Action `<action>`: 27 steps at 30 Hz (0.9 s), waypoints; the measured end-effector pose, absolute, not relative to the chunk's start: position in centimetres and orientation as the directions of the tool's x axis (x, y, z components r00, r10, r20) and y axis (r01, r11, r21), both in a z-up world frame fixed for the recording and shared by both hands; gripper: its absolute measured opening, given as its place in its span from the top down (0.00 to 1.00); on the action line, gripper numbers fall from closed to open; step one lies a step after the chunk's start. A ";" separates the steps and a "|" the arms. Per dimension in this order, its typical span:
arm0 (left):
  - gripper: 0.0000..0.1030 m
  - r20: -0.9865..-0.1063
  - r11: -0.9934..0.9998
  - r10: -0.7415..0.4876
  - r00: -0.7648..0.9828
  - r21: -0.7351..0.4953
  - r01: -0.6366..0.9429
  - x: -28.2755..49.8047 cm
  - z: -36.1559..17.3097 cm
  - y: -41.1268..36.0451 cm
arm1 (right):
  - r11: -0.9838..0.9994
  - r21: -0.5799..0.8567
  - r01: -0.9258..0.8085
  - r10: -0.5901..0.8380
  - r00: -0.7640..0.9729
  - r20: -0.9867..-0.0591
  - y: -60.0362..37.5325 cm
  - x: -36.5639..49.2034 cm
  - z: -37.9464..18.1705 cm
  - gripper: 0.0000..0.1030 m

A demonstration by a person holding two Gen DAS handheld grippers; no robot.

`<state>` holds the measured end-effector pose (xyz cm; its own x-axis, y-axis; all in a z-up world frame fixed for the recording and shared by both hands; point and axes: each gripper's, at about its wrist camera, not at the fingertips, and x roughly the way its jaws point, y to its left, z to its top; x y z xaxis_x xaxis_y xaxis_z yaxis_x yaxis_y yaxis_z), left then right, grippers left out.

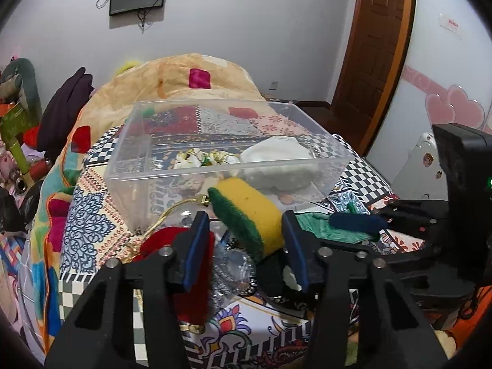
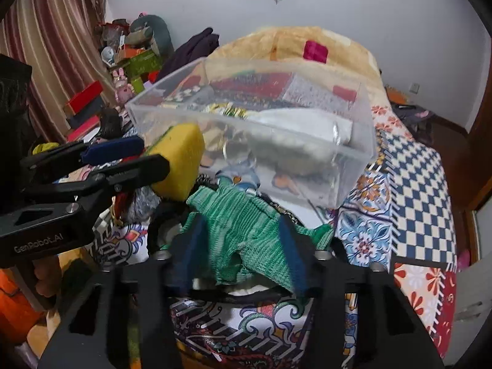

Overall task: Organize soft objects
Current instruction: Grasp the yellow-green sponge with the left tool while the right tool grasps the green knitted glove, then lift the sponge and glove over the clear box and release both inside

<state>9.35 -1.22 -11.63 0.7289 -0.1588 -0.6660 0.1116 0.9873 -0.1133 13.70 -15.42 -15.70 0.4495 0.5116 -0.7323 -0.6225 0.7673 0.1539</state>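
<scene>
Two grabs live. My left gripper (image 1: 244, 230) pinches the yellow-green sponge (image 1: 246, 215), tilted up just in front of the clear bin (image 1: 147, 166) so it can go over the near wall. My right gripper (image 2: 238, 255) is spread around the green knit cloth (image 2: 240, 230) lying on the patterned bedspread (image 2: 415, 166); can't tell if it's biting. White item (image 1: 276, 160) sits inside the bin.
</scene>
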 end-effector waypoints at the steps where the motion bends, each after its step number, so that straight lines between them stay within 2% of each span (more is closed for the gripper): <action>1: 0.58 -0.669 0.986 -0.165 0.725 -0.117 0.116 9.4 -11.8 -1.4 | 0.762 0.155 -0.628 0.514 0.443 -0.734 -15.3 13.7 -15.8 0.70; 5: 0.67 -0.684 0.983 -0.184 0.705 -0.130 0.131 9.9 -12.4 -1.9 | 0.745 0.148 -0.651 0.519 0.425 -0.742 -14.8 13.2 -16.1 0.88; 15: 0.79 -0.678 0.983 -0.180 0.713 -0.140 0.115 8.7 -12.4 -1.2 | 0.765 0.159 -0.624 0.526 0.464 -0.713 -16.5 13.0 -15.0 0.89; 16: 0.79 -0.674 0.983 -0.182 0.716 -0.142 0.116 8.5 -12.3 -1.1 | 0.769 0.159 -0.619 0.525 0.470 -0.710 -16.8 13.0 -14.9 0.87; 18: 0.80 -0.661 0.982 -0.185 0.727 -0.143 0.120 8.0 -11.9 -1.2 | 0.783 0.156 -0.601 0.513 0.484 -0.708 -17.6 12.9 -14.8 0.76; 20: 0.80 -0.647 0.983 -0.183 0.740 -0.138 0.123 7.6 -11.3 -1.3 | 0.802 0.148 -0.579 0.497 0.509 -0.703 -18.4 12.8 -14.8 0.46; 22: 0.80 -0.627 0.982 -0.187 0.756 -0.135 0.131 6.9 -10.6 -1.4 | 0.818 0.152 -0.555 0.490 0.533 -0.690 -19.4 13.0 -14.6 0.40; 27: 0.80 -0.587 0.981 -0.195 0.786 -0.127 0.148 5.8 -9.0 -1.7 | 0.859 0.153 -0.488 0.443 0.562 -0.699 -20.8 13.9 -14.7 0.34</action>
